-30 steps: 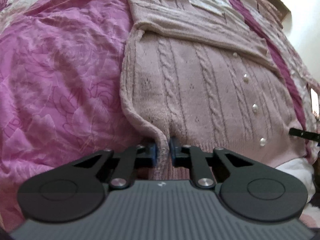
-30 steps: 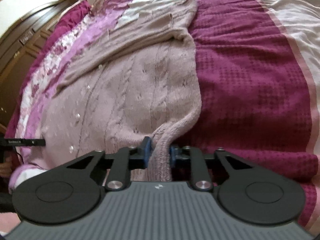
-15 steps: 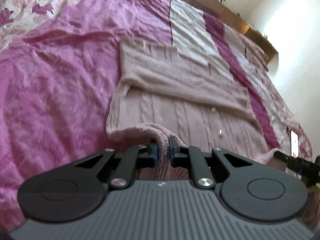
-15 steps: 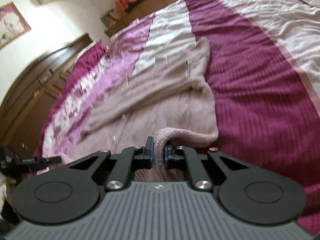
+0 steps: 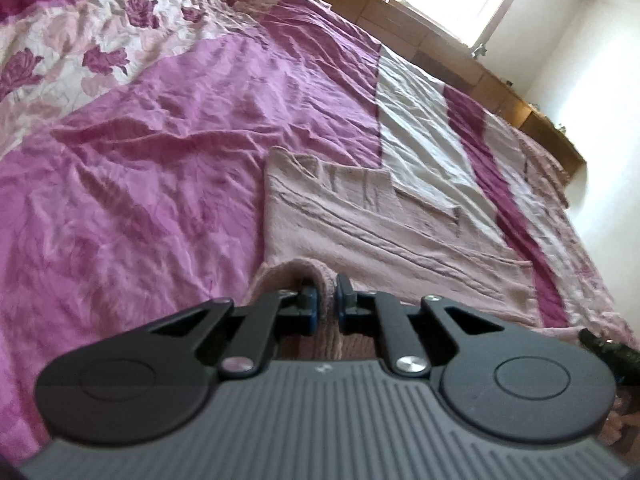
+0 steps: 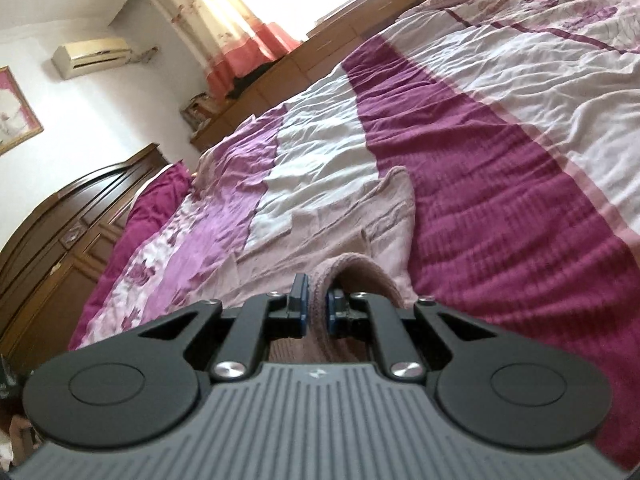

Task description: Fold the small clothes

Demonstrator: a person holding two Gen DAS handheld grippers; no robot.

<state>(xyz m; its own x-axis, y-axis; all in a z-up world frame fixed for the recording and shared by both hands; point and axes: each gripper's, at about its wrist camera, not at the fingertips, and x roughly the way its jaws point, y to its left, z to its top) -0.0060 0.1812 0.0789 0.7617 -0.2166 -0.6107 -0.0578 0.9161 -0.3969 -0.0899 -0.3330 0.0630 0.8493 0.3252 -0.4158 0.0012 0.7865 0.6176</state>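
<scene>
Home bedroom: quilted bed (image 6: 500, 184), wardrobe (image 6: 60, 248), curtains (image 6: 224, 32).

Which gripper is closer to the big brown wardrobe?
Left. The wardrobe stands off the bed's left side; the left gripper pinches the cardigan's left corner, the right gripper its right.

No legible text, label, brand name or number in either wrist view. The only mark is a small pale logo-like emblem, no letters, stamped on the ribbed grey gripper body (image 5: 320, 408), just behind the finger linkages; the same emblem sits on the other gripper body (image 6: 316, 412). The framed picture (image 6: 14, 116), far up-left of the tool, shows no readable writing.
</scene>
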